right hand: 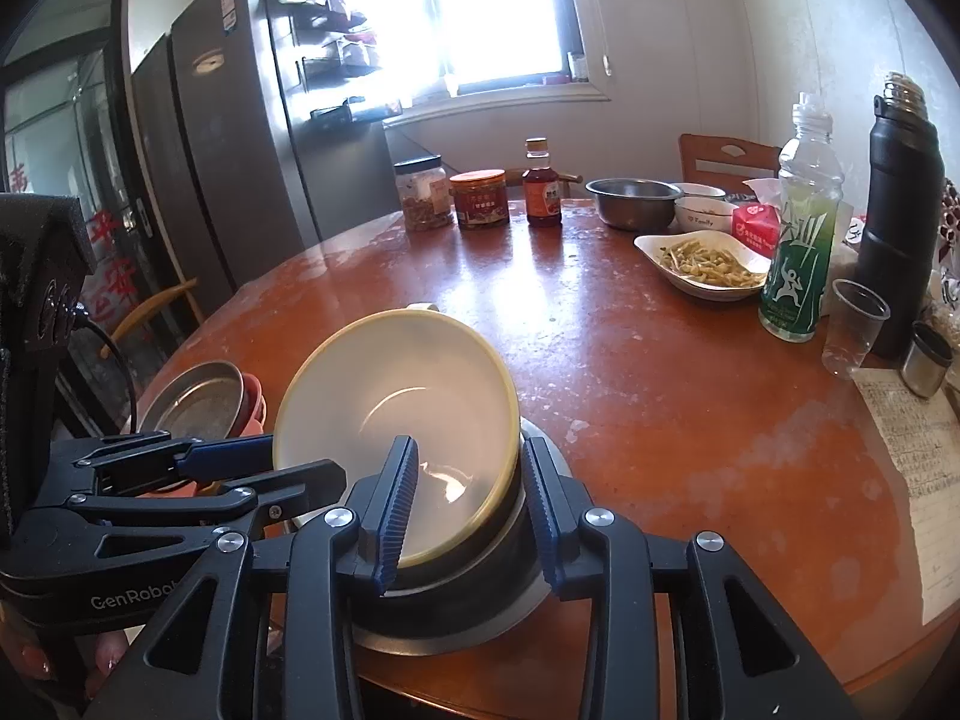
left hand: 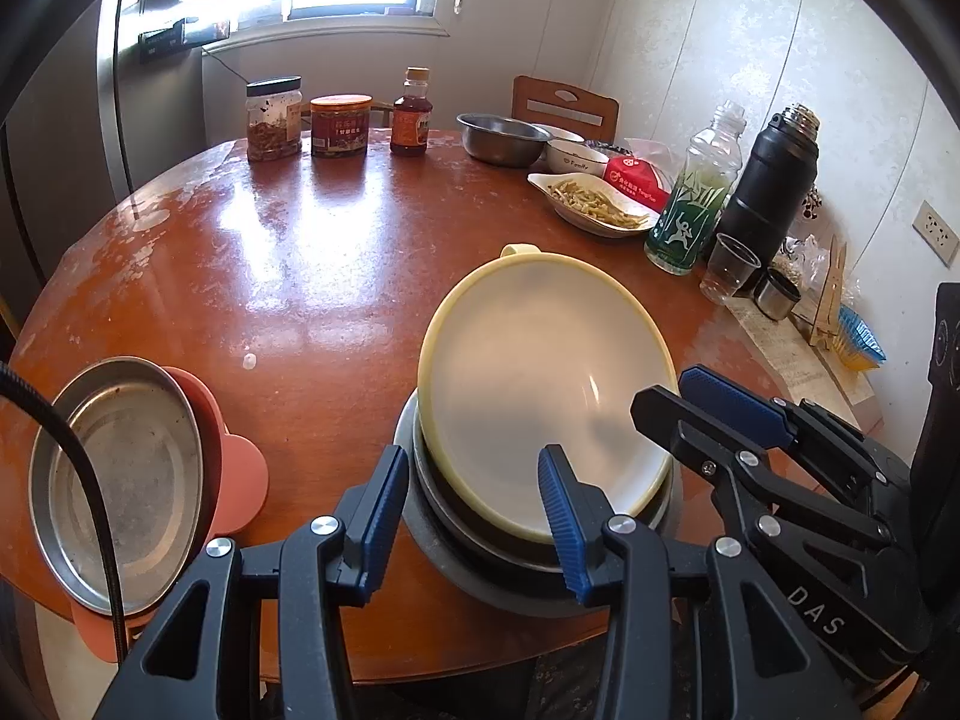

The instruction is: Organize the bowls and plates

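A cream-rimmed bowl [left hand: 540,384] sits tilted in a dark bowl with a grey metal rim [left hand: 480,552], the pair standing at the near edge of the round red-brown worktop [left hand: 312,276]. Taking that stacked pair as the landmark, the left tool [left hand: 474,516] straddles its near left rim: one blue pad [left hand: 564,522] lies inside the cream bowl, the other outside the dark bowl's wall. Its jaws stand slightly apart and neither pad presses on the rim. The right tool [right hand: 471,510] straddles the right rim of the same stack in like fashion, one pad [right hand: 399,504] inside the cream bowl and the other against the outside of the dark bowl; the jaws are parted a little, with no firm clamp to be seen. Left of the stack, a steel plate [left hand: 120,480] rests in a salmon-pink dish [left hand: 234,474] at the worktop's edge. Beyond the stack, near the wall, stand a steel bowl [left hand: 501,138], a white dish of food [left hand: 594,204], a green bottle [left hand: 696,198] and a black flask [left hand: 768,180].
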Available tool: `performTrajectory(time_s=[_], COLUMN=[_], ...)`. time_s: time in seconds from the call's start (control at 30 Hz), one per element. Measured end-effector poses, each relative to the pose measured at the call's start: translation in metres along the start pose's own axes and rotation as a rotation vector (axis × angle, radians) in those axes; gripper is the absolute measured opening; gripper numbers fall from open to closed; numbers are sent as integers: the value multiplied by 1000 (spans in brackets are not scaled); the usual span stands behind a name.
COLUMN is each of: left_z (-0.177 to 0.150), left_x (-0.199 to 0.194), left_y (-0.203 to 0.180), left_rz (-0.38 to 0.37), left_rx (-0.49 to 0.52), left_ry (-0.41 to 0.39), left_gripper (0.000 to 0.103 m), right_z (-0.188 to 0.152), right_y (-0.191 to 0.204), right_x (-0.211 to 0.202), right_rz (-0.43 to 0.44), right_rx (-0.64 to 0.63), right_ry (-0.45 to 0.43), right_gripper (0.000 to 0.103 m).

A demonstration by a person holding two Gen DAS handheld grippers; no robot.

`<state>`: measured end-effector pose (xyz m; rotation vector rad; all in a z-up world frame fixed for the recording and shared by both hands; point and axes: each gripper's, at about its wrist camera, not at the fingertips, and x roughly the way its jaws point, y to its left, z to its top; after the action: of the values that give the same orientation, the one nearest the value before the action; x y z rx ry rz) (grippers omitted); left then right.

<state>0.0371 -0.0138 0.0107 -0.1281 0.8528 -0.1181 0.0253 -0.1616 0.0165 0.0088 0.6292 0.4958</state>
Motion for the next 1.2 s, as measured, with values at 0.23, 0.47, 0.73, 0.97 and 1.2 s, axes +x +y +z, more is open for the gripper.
performTrajectory(time_s=[0.23,0.47,0.73,0.97,1.2], left_z=[0,0,2,1,-2], left_x=[-9,-15,-23,-31,-41], left_y=[0,-1,0,4,12], left_rz=[-2,-6,-1,13,11], left_rx=[3,5,5,-8,-27], left_ry=[-16,-28,-47,-52,-54], left_gripper=[46,48,50,54,56], right_z=[4,6,8,11,9], right_y=[-6,-8,-13,-19,-21], right_x=[-7,-11,-16,-22,-26], right_rz=[8,12,5,-2,-1], right_rx=[20,27,40,52,61], right_ry=[-19,-30,-50,-60,-57], right_gripper=[50,56,58,59,60])
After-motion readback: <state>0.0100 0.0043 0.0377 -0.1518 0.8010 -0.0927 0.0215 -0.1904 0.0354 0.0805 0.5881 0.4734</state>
